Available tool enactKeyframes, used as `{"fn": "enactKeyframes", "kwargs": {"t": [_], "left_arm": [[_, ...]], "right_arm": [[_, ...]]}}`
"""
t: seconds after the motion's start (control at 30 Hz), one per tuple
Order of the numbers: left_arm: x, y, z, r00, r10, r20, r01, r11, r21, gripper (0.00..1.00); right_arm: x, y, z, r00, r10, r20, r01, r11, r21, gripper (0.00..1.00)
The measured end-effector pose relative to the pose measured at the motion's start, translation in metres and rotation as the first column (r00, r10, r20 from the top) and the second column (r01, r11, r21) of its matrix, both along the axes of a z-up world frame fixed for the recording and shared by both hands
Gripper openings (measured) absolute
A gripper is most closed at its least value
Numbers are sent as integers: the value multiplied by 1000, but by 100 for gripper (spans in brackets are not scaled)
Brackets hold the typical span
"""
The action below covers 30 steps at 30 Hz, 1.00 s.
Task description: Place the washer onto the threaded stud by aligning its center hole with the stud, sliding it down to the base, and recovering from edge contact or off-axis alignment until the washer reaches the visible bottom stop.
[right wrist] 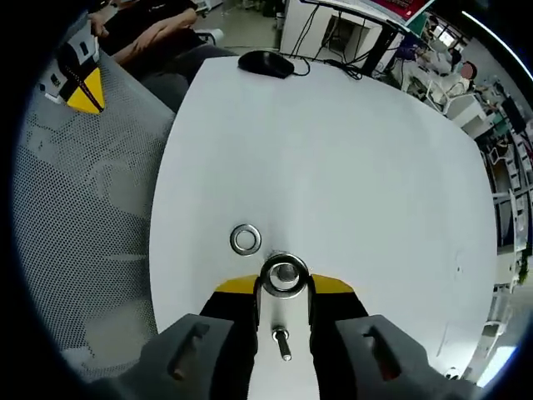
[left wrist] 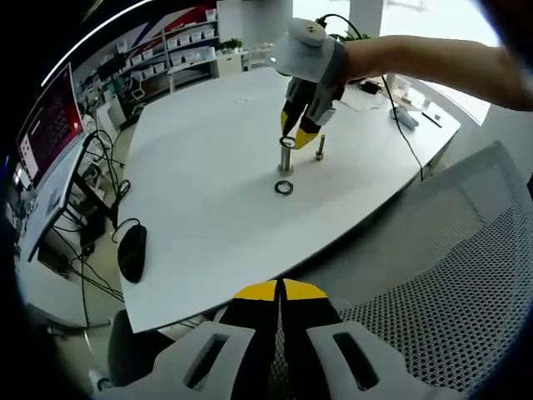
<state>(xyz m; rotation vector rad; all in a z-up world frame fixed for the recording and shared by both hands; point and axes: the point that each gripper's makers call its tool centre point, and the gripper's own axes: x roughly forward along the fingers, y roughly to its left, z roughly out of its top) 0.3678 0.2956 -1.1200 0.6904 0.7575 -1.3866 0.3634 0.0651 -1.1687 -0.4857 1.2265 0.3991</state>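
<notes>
Washer, shiny steel ring (right wrist: 283,276), is pinched in my right fingers (right wrist: 283,287) low-centre, over the upright threaded metal stud (left wrist: 286,155), not down yet. Spare ring (right wrist: 245,239) lies on the white table (right wrist: 333,150). Left fingers (left wrist: 280,312) closed, empty.

White table (left wrist: 208,167), wide rounded top, glossy under bright even light. Grey mesh chair (left wrist: 466,275) at 4 o'clock in left gripper view, back panel perforated. Black computer mouse (left wrist: 132,252) at 9 o'clock near table edge, cable trailing off to tangled black cables (left wrist: 96,179) on floor. Red-and-white display panel (left wrist: 50,125) at 10 o'clock. White shelving (left wrist: 187,50) with small boxes at 11 o'clock, green plant (left wrist: 231,42) beside it. Bright window (left wrist: 416,17) at 1 o'clock. In right gripper view, more shelving (right wrist: 508,192) at 3 o'clock.
</notes>
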Motion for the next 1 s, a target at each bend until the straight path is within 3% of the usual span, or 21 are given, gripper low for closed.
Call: {"fn": "enactKeyframes", "kwargs": {"t": [0.53,1.0], "left_arm": [[-1,1,0,1000,0,-2,0,1000,6,0],[0,1,-1,1000,9,-4,-9,1000,5,0]], "right_arm": [[1,1,-17,997,27,-78,-27,1000,3,23],[2,-2,-49,992,13,-127,-11,1000,15,23]]}}
